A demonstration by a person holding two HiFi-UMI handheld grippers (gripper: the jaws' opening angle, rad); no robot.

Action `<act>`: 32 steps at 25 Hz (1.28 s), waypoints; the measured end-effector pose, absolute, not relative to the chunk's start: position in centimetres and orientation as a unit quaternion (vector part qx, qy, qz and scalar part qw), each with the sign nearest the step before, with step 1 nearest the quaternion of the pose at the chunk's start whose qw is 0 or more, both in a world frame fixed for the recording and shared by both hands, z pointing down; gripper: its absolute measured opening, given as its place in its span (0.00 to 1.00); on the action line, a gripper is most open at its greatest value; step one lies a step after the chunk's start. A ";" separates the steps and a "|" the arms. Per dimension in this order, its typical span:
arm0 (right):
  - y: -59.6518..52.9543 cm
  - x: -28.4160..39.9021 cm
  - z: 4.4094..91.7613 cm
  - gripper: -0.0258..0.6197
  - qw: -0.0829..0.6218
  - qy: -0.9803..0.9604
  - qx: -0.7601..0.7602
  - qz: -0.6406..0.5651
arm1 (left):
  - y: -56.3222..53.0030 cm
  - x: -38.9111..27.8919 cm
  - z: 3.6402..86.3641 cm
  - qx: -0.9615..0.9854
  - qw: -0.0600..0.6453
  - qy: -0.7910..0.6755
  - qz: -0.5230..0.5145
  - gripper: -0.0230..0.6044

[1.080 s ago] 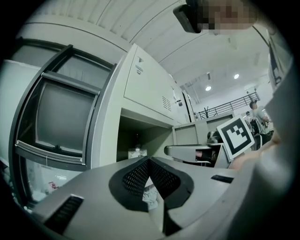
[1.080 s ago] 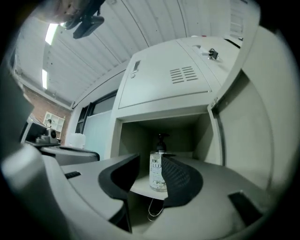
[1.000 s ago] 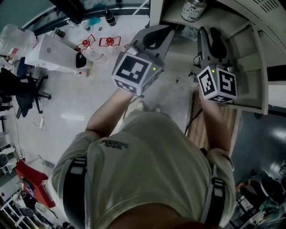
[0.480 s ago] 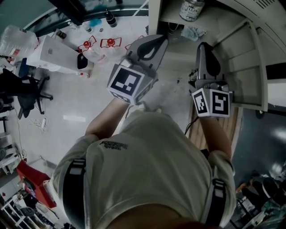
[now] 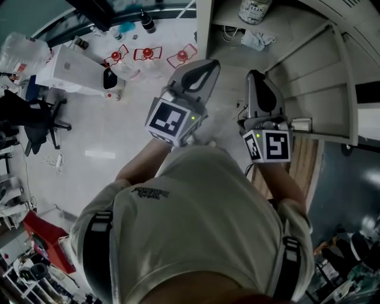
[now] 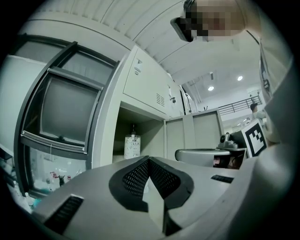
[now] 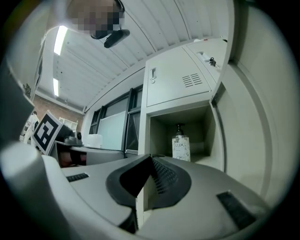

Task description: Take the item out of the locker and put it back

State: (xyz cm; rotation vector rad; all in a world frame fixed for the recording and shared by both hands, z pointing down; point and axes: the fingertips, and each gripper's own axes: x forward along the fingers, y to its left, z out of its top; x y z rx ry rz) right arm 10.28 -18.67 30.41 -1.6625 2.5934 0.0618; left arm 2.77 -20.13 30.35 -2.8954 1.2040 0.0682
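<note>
A white pump bottle [image 5: 254, 9] stands upright in the open locker compartment [image 5: 297, 59], at the top of the head view. It also shows in the left gripper view as the bottle [image 6: 132, 145] and in the right gripper view as the bottle [image 7: 181, 147]. Both grippers are outside the locker and well short of the bottle. My left gripper [image 5: 209, 64] [image 6: 149, 159] is shut and holds nothing. The jaws of my right gripper [image 5: 256, 74] [image 7: 151, 157] have just been closing with nothing between them; it is now shut.
A crumpled cloth [image 5: 258, 40] and a thin cable [image 5: 228, 32] lie on the locker floor near the bottle. The locker door [image 5: 341, 77] hangs open on the right. Red objects [image 5: 145, 54], a white box [image 5: 74, 68] and an office chair [image 5: 29, 119] stand on the floor to the left.
Both grippers have drawn back from the locker mouth toward the person's body. The right gripper's jaws have come together. The bottle has stayed in place.
</note>
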 end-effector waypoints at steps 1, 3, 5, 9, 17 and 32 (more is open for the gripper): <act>-18.6 10.2 30.5 0.04 0.029 0.842 -0.539 0.018 | -20.0 2.8 30.5 -0.923 -0.001 0.384 0.022 0.05; -18.5 10.1 30.5 0.04 0.029 0.842 -0.538 0.017 | -19.8 2.8 30.5 -0.923 0.002 0.383 0.021 0.05; -18.5 10.1 30.4 0.04 0.032 0.843 -0.537 0.020 | -19.7 2.8 30.6 -0.924 0.006 0.383 0.017 0.05; -18.5 10.2 30.3 0.04 0.027 0.842 -0.539 0.023 | -19.7 2.7 30.6 -0.923 0.004 0.384 0.018 0.05; -18.5 10.3 30.6 0.04 0.021 0.841 -0.540 0.020 | -19.7 2.6 30.6 -0.923 0.004 0.384 0.014 0.05; -18.2 10.0 30.6 0.04 0.023 0.843 -0.538 0.018 | -19.4 2.6 30.7 -0.925 0.002 0.380 0.013 0.05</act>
